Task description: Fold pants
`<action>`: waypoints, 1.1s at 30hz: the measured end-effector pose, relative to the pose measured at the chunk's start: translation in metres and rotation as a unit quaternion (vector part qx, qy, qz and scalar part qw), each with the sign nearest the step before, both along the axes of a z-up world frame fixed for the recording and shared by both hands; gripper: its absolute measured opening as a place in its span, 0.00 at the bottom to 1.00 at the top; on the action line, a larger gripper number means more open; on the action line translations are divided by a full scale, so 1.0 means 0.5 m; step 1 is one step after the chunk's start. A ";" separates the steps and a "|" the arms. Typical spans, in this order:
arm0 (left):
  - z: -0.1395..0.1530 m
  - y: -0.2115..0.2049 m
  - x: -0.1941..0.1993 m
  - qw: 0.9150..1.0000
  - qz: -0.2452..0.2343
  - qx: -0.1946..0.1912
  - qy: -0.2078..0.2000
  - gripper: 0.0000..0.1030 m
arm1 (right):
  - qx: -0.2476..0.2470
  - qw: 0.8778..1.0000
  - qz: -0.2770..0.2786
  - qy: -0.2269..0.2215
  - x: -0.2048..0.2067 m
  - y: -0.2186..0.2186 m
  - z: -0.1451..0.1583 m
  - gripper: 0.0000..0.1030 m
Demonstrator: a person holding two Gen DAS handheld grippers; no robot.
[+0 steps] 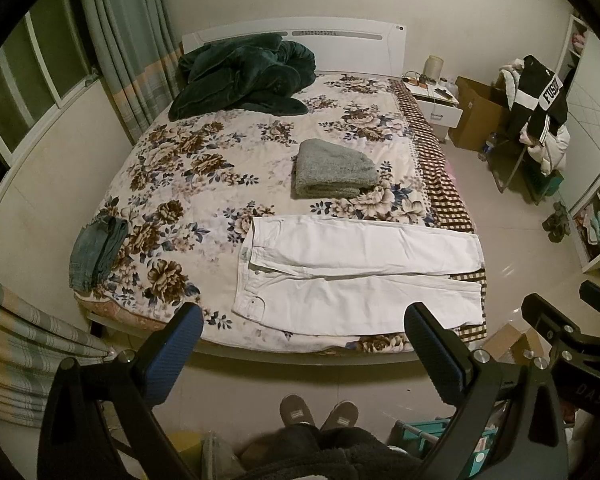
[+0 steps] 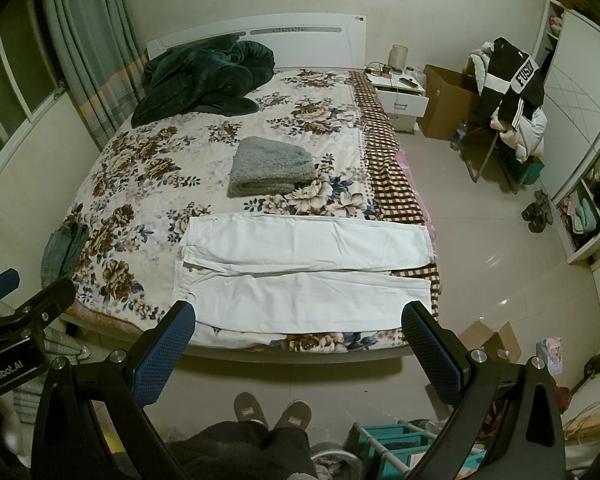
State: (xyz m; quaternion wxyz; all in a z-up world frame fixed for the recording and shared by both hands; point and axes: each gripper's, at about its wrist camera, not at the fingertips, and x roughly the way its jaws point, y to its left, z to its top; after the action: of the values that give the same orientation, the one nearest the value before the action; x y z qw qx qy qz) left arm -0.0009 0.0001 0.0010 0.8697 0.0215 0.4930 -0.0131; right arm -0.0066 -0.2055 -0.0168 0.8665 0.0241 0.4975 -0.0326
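White pants [image 1: 356,268] lie flat across the near end of the floral bed [image 1: 204,168], waistband to the left, both legs running right. They also show in the right wrist view [image 2: 300,268]. My left gripper [image 1: 304,324] is open and empty, held in the air in front of the bed's foot edge. My right gripper [image 2: 298,322] is open and empty too, held level with it; its side shows in the left wrist view [image 1: 572,328].
A folded grey blanket [image 1: 334,168] lies mid-bed. A dark green duvet [image 1: 240,76] is heaped at the headboard. Folded jeans [image 1: 98,252] lie at the bed's left edge. A nightstand [image 1: 436,100], boxes and a clothes-covered chair [image 1: 536,116] stand on the right. My slippered feet [image 1: 320,412] are below.
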 end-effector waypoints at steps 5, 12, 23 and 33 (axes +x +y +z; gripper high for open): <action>0.000 0.001 0.000 1.000 0.000 -0.001 -0.001 1.00 | 0.000 1.000 0.000 0.000 0.000 0.001 0.000 1.00; 0.000 0.000 -0.001 1.000 0.001 -0.002 -0.001 1.00 | 0.000 1.000 0.000 -0.001 0.000 0.001 0.000 1.00; 0.000 0.001 -0.001 1.000 0.000 -0.002 -0.003 1.00 | 0.001 1.000 -0.001 -0.001 0.003 -0.002 0.004 1.00; 0.000 0.001 -0.001 1.000 0.000 -0.001 -0.004 1.00 | 0.002 1.000 -0.001 -0.001 0.003 -0.008 0.005 1.00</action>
State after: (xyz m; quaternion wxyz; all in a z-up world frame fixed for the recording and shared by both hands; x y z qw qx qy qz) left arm -0.0016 0.0005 0.0011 0.8715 0.0204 0.4897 -0.0132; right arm -0.0051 -0.2095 -0.0143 0.8669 0.0261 0.4967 -0.0327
